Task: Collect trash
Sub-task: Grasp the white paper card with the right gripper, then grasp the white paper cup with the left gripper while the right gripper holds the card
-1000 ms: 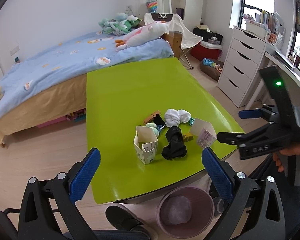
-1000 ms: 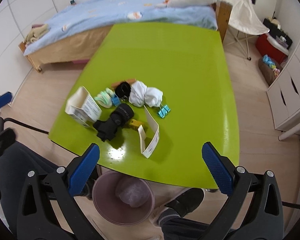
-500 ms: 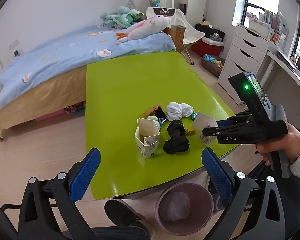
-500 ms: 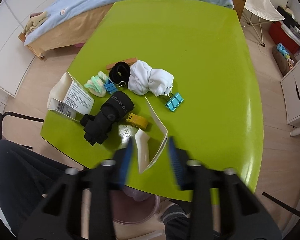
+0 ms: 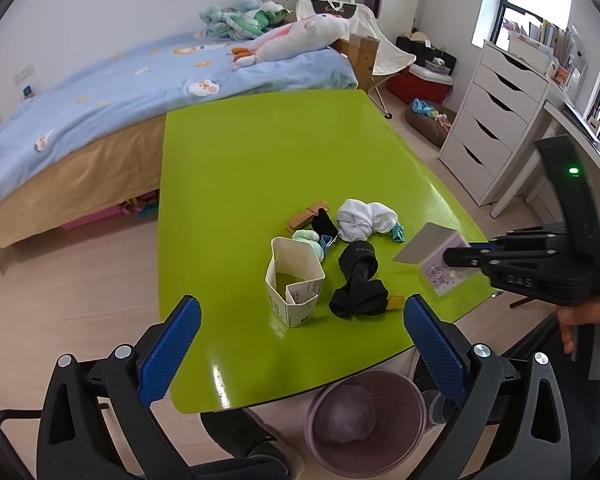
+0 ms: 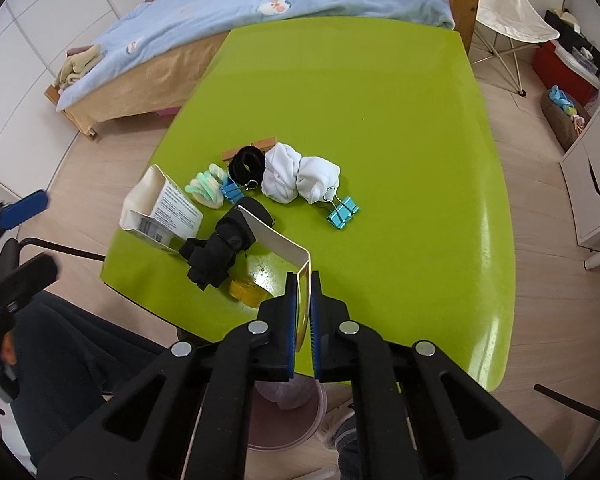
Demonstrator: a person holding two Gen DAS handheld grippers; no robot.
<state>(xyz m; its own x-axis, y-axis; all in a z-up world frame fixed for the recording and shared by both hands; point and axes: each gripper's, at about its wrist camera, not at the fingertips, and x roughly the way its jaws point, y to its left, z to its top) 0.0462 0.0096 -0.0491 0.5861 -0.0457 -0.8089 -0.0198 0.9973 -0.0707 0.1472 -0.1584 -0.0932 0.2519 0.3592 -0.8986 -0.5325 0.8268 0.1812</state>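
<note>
Though it looks rigid, the flattened carton is likely light, thin, easily creased card; best held at its edge wall. White inside, printed pastel outside. Location: near edge of green surface, above the bin. Right gripper clamped on its wall; left gripper spread wide, empty.

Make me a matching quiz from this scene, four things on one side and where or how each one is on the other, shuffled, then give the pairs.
Things:
1. folded card box
2. open white carton
3. trash bin
4. left hand-held gripper

States:
A. on the floor, under the table edge
B. open, holding nothing
C. clamped in the right hand-held gripper
D. on the green table, beside the black sock

Pairs: 1-C, 2-D, 3-A, 4-B
</note>
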